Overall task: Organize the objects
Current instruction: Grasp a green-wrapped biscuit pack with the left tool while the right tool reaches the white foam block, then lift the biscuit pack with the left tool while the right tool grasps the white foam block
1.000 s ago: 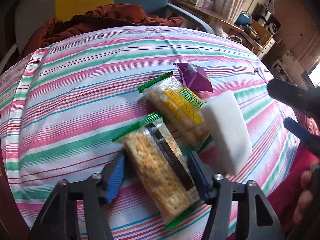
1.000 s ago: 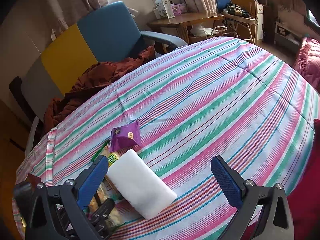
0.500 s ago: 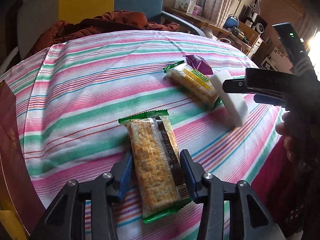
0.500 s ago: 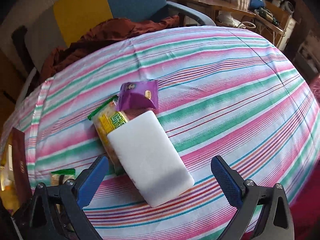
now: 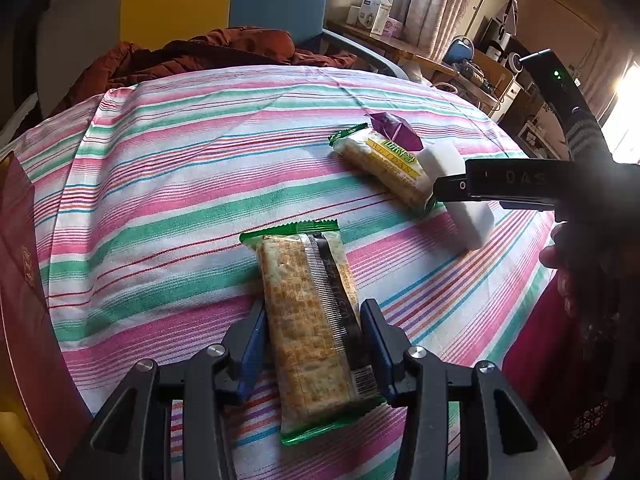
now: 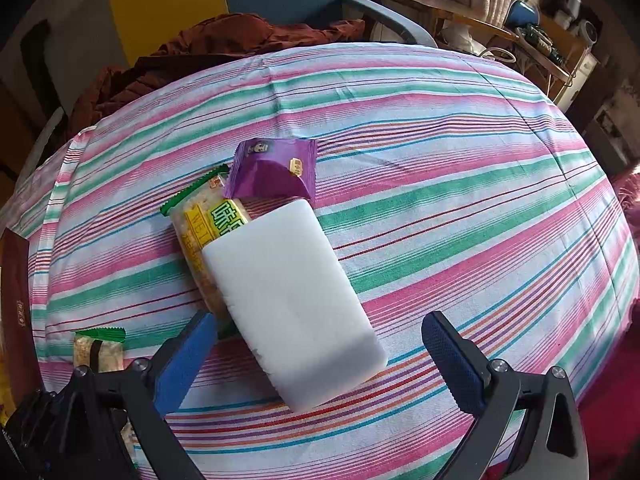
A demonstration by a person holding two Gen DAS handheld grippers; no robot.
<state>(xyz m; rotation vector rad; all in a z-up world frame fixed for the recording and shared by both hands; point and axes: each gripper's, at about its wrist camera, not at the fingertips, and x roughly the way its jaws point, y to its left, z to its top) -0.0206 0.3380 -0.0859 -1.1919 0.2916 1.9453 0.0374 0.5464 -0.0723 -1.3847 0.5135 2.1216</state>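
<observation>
At the far left edge a dark red box (image 5: 20,264) stands beside the striped cloth-covered counter (image 5: 168,168); its contents cannot be made out. Four loose items lie on the counter. Two are cracker packets in clear wrap with green ends. The first, the cracker packet with a dark stripe (image 5: 316,320), is clamped between the blue pads of the left tool (image 5: 313,344), its jaws narrowed against the packet's long sides, and it lies low over the cloth, whether touching or lifted I cannot tell. Further right, the second cracker packet with a yellow label (image 6: 208,236) lies flat on the cloth. One purple foil pouch (image 6: 276,172) rests on its far end, and one white rectangular foam block (image 6: 292,308) leans over its right side. The right tool (image 6: 320,360) hovers with jaws spread wide on either side of the block's near end, gripping nothing.
</observation>
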